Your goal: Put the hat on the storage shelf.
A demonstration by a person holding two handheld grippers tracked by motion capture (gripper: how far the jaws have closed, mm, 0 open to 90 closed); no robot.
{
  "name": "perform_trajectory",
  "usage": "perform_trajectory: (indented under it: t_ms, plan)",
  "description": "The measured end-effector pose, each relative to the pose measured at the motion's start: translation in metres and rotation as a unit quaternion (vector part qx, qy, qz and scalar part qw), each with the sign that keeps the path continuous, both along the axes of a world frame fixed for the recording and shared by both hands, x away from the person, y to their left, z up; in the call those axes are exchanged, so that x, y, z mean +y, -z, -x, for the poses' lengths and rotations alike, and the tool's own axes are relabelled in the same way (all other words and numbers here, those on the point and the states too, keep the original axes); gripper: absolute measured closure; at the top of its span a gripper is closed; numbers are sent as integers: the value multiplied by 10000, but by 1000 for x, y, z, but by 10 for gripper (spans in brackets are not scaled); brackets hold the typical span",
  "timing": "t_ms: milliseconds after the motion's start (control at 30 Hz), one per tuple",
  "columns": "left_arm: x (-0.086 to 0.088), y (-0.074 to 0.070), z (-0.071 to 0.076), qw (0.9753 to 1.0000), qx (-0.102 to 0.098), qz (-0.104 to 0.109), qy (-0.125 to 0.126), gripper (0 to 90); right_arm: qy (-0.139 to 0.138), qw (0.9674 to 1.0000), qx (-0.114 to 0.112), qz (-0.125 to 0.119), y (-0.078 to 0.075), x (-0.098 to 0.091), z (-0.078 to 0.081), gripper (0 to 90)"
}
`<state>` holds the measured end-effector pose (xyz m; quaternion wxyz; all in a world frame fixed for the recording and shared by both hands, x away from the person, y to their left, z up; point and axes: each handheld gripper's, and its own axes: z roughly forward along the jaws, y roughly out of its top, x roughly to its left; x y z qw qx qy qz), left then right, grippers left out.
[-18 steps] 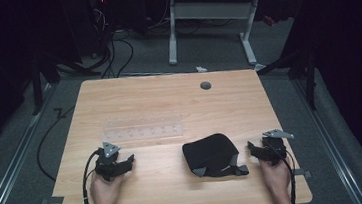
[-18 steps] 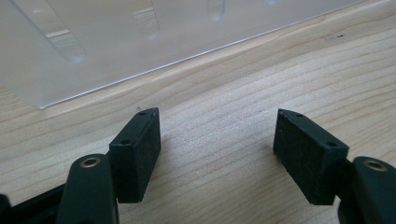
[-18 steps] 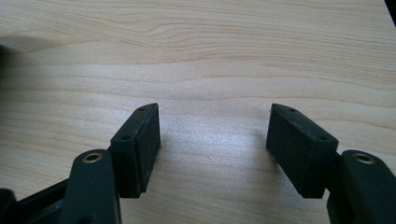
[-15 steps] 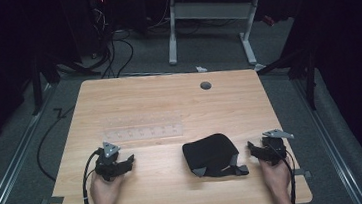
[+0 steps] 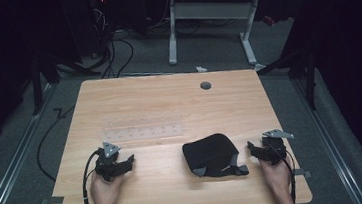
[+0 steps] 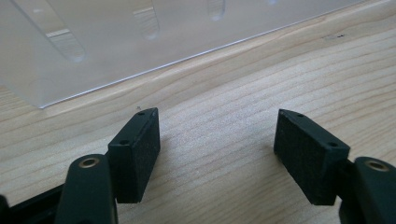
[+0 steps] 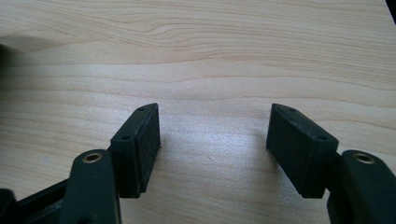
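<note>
A black fabric pouch (image 5: 213,155) with grey tabs lies on the wooden table (image 5: 169,103), right of centre near the front. A clear plastic rack (image 5: 144,127) with a row of holes lies flat left of centre; its front edge (image 6: 140,56) rises just beyond my left jaws. My left gripper (image 5: 127,163) rests on the table in front of the rack, open, with bare wood between its pads (image 6: 217,151). My right gripper (image 5: 253,149) sits just right of the pouch, open and apart from it, over bare wood (image 7: 215,144).
A small grey grommet (image 5: 205,85) sits in the tabletop near the far edge. Behind the table stand the white legs of another desk (image 5: 172,32) and cables on the dark floor. Each gripper's cable trails off the front edge.
</note>
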<state>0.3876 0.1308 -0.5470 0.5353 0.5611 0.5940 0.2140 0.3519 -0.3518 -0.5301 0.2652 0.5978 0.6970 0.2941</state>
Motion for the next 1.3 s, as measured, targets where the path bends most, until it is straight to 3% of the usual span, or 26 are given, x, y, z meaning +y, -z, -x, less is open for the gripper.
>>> perform_trajectory:
  t_ms: [933,1300]
  plan:
    - [0,0,0,10000,14,-10,12,306,-148,9998,3,-150,-1,-3,0,385]
    - [0,0,0,10000,15,-9,10,306,-530,9975,-30,-457,-15,3,16,491]
